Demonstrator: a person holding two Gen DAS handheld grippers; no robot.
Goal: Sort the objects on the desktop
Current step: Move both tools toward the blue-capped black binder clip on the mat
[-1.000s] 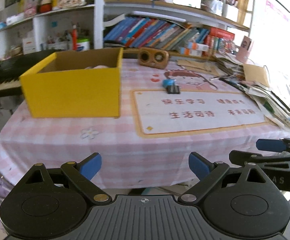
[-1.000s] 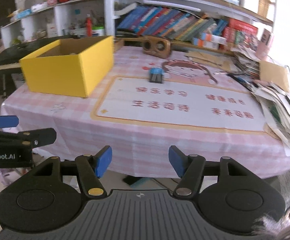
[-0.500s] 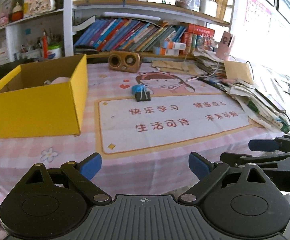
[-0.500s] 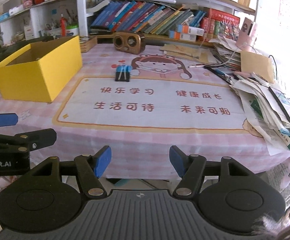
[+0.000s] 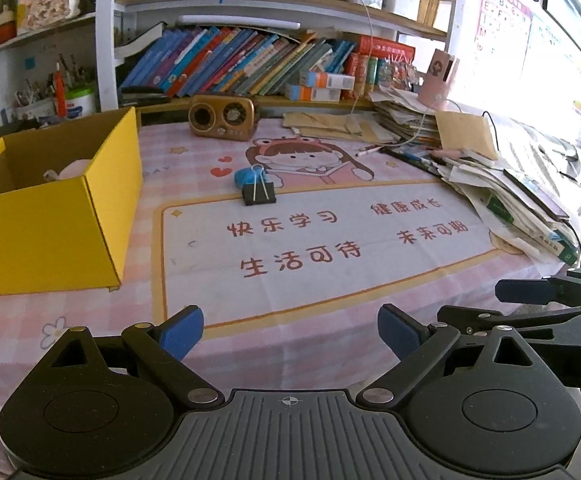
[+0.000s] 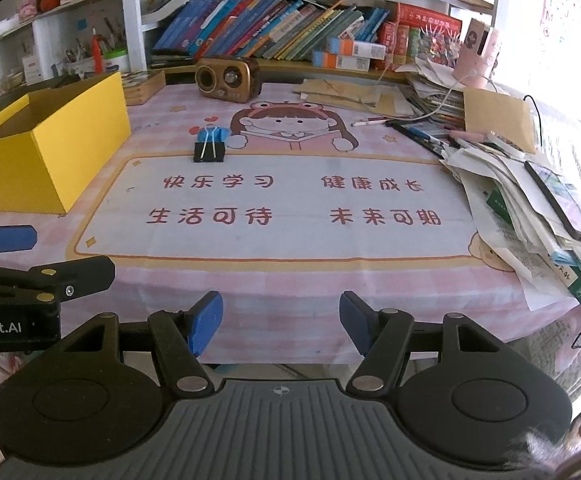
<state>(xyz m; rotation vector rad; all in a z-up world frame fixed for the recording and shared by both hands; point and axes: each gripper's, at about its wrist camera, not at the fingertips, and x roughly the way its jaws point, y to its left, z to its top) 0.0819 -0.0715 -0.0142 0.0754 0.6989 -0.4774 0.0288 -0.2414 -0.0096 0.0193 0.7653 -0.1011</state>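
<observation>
Both tools, left tool (image 5: pixel 290 332) and right tool (image 6: pixel 280 320), sit released and empty; binder clip (image 6: pixel 209 151) lies well ahead on the counter (image 6: pixel 290 280).

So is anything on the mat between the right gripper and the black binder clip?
Nothing visible. Bare mat lies between the open right gripper and the black binder clip; the blue item sits just behind the clip.

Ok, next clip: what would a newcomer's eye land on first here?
Probably the yellow box, open-topped, on the table's left side. Next, the black binder clip lying mid-table just in front of a small blue object, on the cartoon desk mat. Both the left gripper and right gripper are open and empty at the near edge.
</observation>
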